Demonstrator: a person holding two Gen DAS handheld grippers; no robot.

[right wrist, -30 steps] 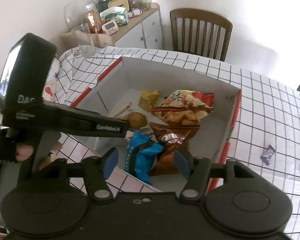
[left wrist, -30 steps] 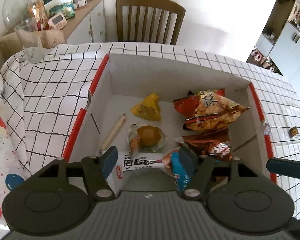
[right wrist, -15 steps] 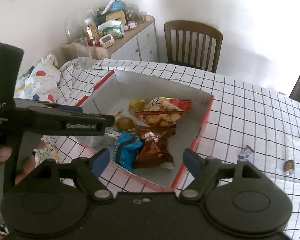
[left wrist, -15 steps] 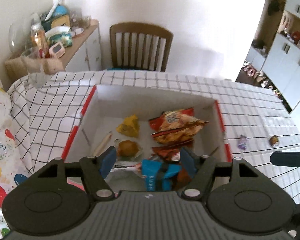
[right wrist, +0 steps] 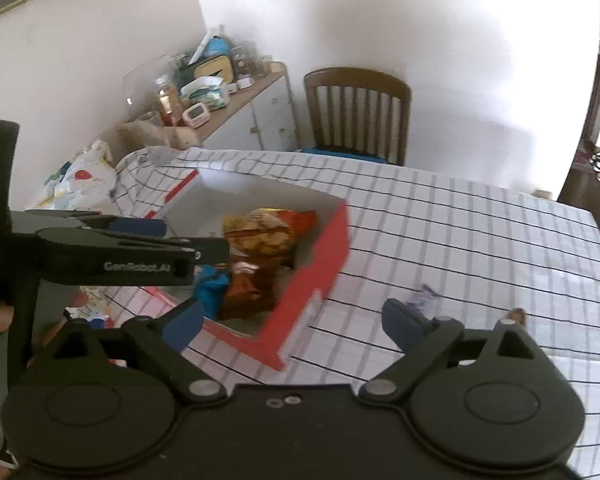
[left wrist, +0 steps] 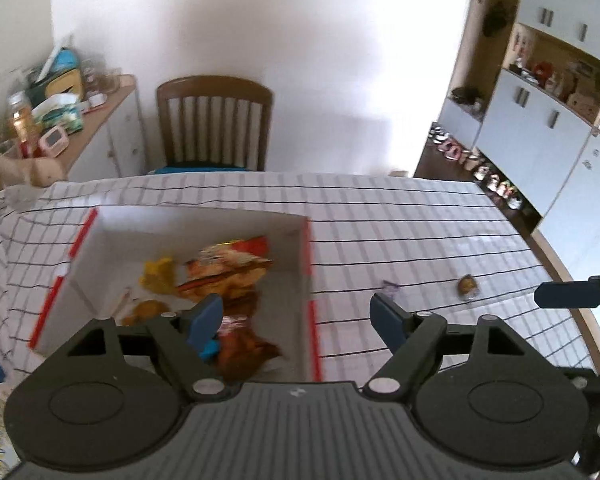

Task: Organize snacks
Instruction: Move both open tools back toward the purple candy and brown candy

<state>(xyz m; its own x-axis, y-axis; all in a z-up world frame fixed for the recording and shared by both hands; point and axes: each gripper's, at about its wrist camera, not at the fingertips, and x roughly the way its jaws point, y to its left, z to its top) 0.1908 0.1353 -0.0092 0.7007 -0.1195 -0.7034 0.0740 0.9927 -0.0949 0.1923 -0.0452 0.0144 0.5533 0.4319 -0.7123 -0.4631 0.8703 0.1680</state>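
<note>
From the left wrist, a chair [left wrist: 215, 122] stands behind the checked table [left wrist: 400, 216]. The left gripper [left wrist: 296, 316], jaws just widened and empty, hovers over the red-edged box [left wrist: 306, 248] of snack bags [left wrist: 228, 268].

From the right wrist, the right gripper [right wrist: 292, 320], likewise just widened and empty, faces two loose sweets [right wrist: 422, 295]; the other tool reads "GenRobot.AI".

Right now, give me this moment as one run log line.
left gripper: open, empty | right gripper: open, empty | jaws just widened | box: snacks inside | purple candy, brown candy: loose on tablecloth
</note>
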